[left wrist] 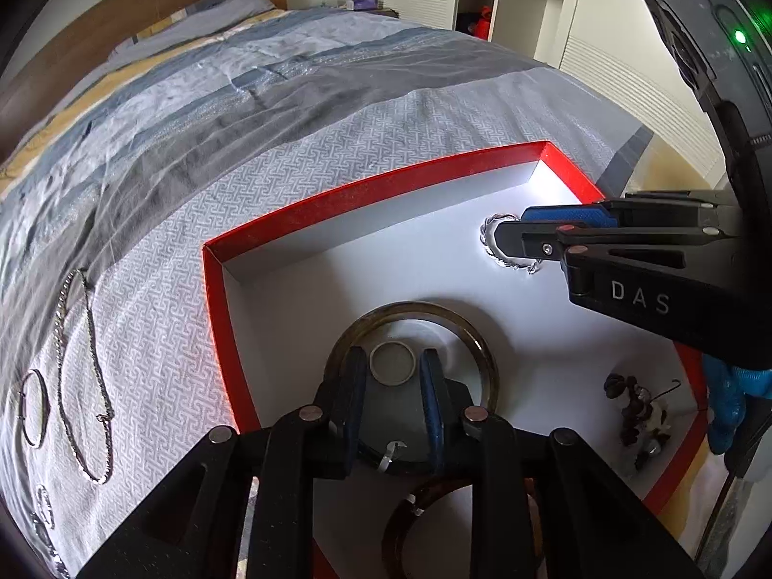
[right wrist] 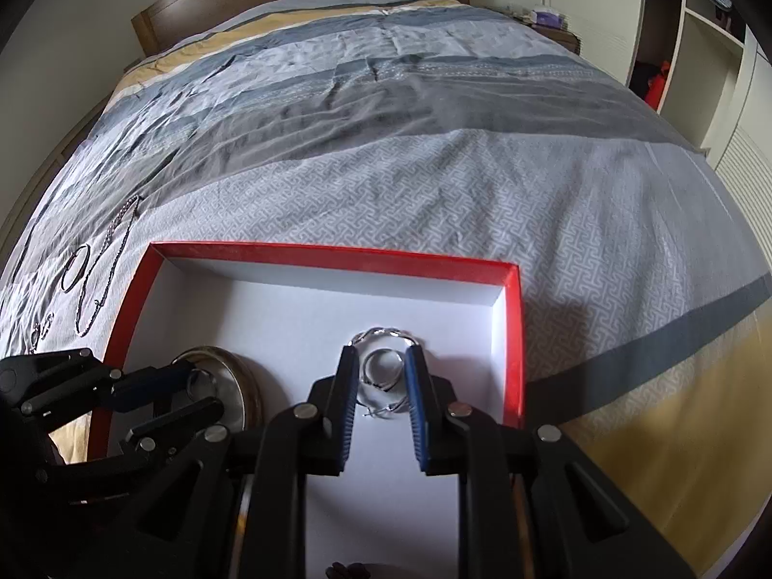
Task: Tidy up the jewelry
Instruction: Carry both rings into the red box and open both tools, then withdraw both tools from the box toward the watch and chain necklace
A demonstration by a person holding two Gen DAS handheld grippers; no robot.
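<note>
Both grippers are down inside the red-rimmed box point(right wrist: 514, 337), white card floor beneath them. The left gripper point(left wrist: 392, 366) has a small smooth metal ring point(left wrist: 392, 363) sitting between its blue-padded fingers, jaws narrowly apart, pads not quite touching it; a dark glossy bangle point(left wrist: 477, 342) curves around the tips. The right gripper point(right wrist: 382, 364) frames another plain ring point(right wrist: 382, 366) the same way, a twisted silver bracelet point(right wrist: 386, 333) just beyond. Off to the left gripper's left, a fine chain point(left wrist: 91, 376) lies on the patterned quilt point(right wrist: 434, 183).
</note>
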